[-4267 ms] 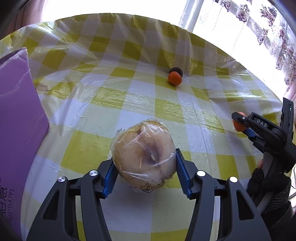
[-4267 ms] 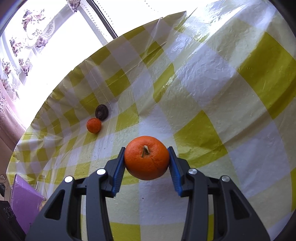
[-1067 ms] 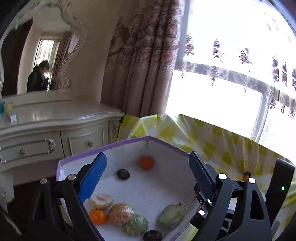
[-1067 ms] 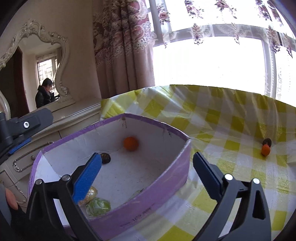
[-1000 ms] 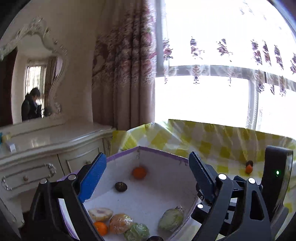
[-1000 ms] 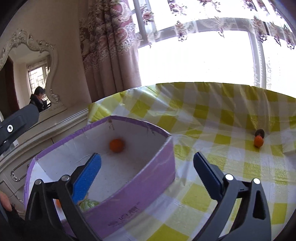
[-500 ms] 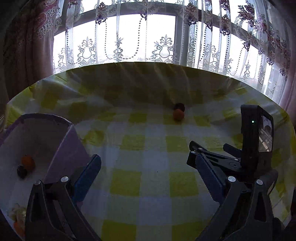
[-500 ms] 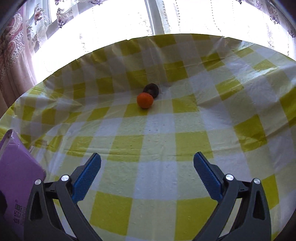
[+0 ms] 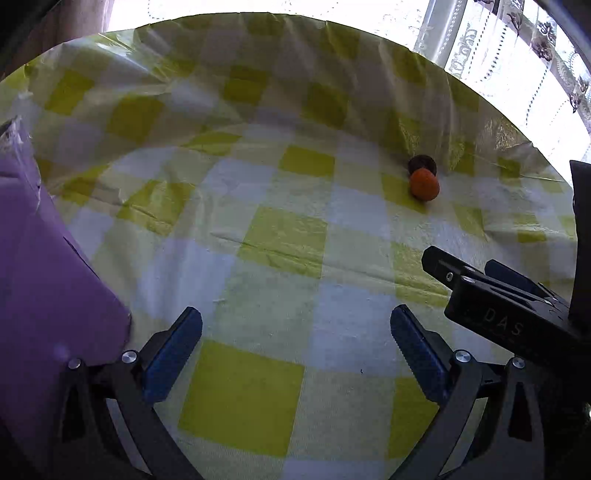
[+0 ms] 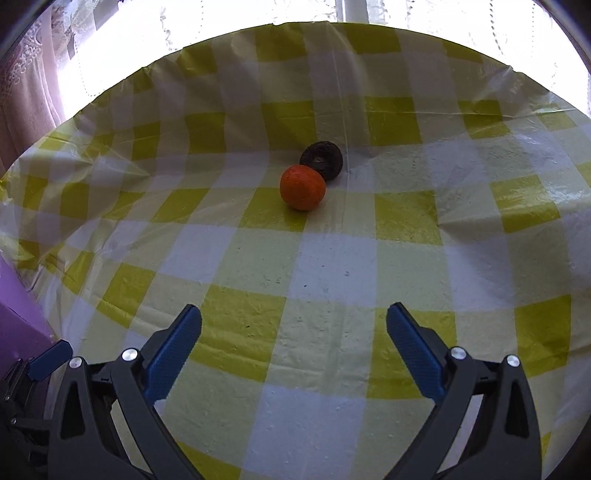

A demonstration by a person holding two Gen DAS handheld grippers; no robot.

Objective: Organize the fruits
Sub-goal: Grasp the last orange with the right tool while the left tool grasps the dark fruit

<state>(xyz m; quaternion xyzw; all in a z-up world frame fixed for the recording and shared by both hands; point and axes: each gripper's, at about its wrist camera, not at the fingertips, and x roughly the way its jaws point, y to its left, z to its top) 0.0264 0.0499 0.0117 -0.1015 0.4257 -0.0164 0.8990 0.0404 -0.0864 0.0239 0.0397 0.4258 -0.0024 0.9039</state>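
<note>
A small orange (image 10: 303, 192) lies on the yellow-checked tablecloth (image 10: 332, 258), touching a dark round fruit (image 10: 321, 159) just behind it. Both also show in the left wrist view, the orange (image 9: 424, 184) and the dark fruit (image 9: 422, 162) at the far right. My right gripper (image 10: 293, 332) is open and empty, well short of the orange. My left gripper (image 9: 295, 339) is open and empty above the cloth. The purple box (image 9: 40, 302) stands at the left; its inside is hidden.
The right gripper's black body (image 9: 509, 310) shows at the right of the left wrist view. A corner of the purple box (image 10: 18, 317) is at the right wrist view's left edge. The table's far edge meets a bright curtained window (image 10: 258, 14).
Both grippers have swung away from the purple box and down toward the tablecloth. The orange and the dark fruit are now nearer and larger in both views. Both grippers stay open and empty.
</note>
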